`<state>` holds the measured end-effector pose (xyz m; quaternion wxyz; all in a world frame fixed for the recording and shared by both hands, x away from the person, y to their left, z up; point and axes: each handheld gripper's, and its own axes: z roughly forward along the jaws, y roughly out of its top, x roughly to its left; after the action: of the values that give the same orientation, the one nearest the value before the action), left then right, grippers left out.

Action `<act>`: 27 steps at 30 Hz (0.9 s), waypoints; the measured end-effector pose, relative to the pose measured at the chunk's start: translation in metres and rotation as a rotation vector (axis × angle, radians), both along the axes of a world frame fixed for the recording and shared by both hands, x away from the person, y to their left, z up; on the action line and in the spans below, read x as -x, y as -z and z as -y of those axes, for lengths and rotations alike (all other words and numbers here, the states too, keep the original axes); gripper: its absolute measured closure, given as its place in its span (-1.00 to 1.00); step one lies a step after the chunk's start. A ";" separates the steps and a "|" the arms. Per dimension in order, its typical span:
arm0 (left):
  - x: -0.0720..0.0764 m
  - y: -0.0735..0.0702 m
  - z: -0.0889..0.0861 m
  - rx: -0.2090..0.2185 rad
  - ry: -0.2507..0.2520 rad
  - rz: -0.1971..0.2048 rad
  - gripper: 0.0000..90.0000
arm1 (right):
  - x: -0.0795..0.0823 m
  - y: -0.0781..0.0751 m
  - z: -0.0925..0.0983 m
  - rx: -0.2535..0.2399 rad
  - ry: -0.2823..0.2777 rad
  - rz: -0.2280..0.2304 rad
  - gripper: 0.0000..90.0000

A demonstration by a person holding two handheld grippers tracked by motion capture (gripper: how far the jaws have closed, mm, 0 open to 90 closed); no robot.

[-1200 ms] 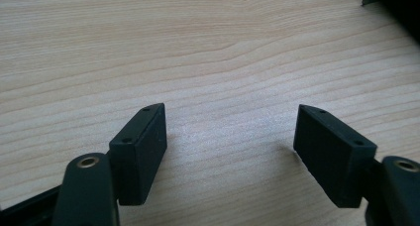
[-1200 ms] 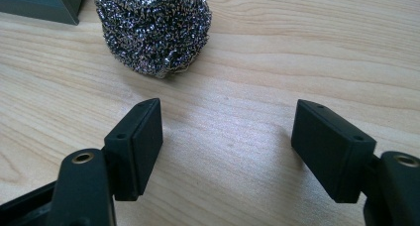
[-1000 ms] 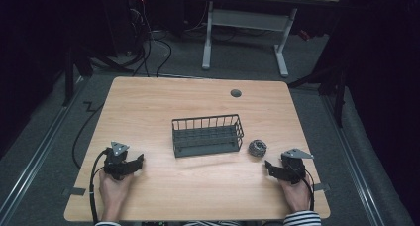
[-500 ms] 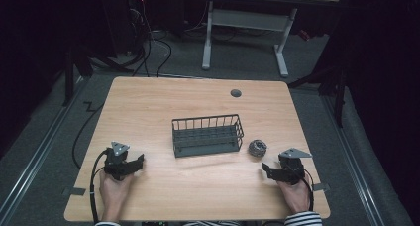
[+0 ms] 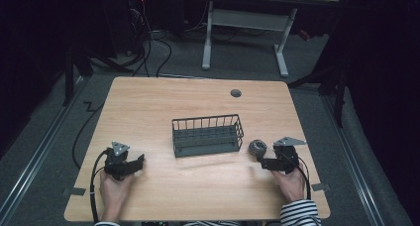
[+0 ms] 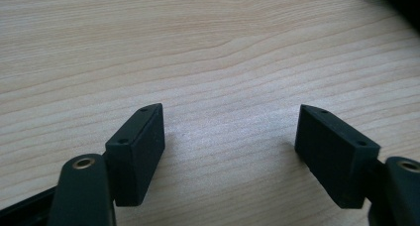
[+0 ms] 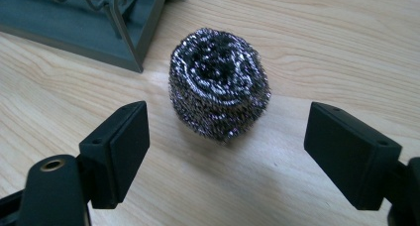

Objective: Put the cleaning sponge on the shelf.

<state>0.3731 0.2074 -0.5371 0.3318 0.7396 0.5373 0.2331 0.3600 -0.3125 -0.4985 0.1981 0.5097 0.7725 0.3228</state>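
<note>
A light wooden table (image 5: 198, 102) carries a dark grey wire basket (image 5: 208, 135) near its centre, long side running from 9 to 3 o'clock. Just off the basket's 4 o'clock corner sits a steel wool scourer (image 5: 257, 147), a round wad of silvery coiled wire, resting on the bare wood and apart from the basket. A small dark round grommet (image 5: 236, 93) lies in the tabletop toward 12 o'clock.

The right gripper (image 5: 264, 161) is held in the person's right hand (image 5: 288, 181) at about 4 o'clock from the table's centre, its tips pointing toward 10 o'clock at the scourer. In the right gripper view, the gripper (image 7: 225, 151) has its two black jaws spread wide, with the scourer (image 7: 219, 84) just ahead of the gap, touching neither pad. The basket's corner (image 7: 119, 32) shows at 11 o'clock in that view, close beside the scourer.

The left gripper (image 5: 139, 160) rests in the left hand (image 5: 115, 194) at about 8 o'clock from the table's centre, well apart from the basket, its tips pointing toward 3 o'clock. In the left gripper view, the gripper (image 6: 230, 134) also stands wide open, with bare wood grain (image 6: 208, 47) between and beyond the pads. A striped sleeve (image 5: 299, 218) covers the right wrist at the near table edge.
</note>
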 end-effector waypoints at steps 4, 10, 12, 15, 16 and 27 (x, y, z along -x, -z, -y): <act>0.000 0.000 0.000 0.001 0.000 0.000 -0.38 | -0.007 0.000 -0.004 0.016 -0.004 -0.006 -0.62; 0.000 0.000 0.000 0.002 0.001 -0.001 -0.38 | -0.022 0.005 -0.007 -0.027 0.004 -0.045 -0.63; 0.000 0.000 0.000 0.002 0.000 0.000 -0.38 | -0.027 0.008 -0.009 -0.022 0.003 -0.055 -0.63; 0.000 0.000 0.000 0.002 0.001 -0.001 -0.38 | -0.031 0.011 -0.011 -0.020 0.013 -0.062 -0.60; 0.000 0.000 0.000 0.002 0.001 -0.001 -0.38 | -0.032 0.012 -0.011 -0.022 0.018 -0.064 -0.57; 0.000 0.000 0.000 0.003 0.000 0.000 -0.38 | -0.032 0.017 -0.018 0.008 -0.003 -0.043 -0.22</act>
<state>0.3731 0.2077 -0.5371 0.3329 0.7391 0.5376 0.2321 0.3917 -0.2945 -0.5153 0.1831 0.5145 0.7786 0.3091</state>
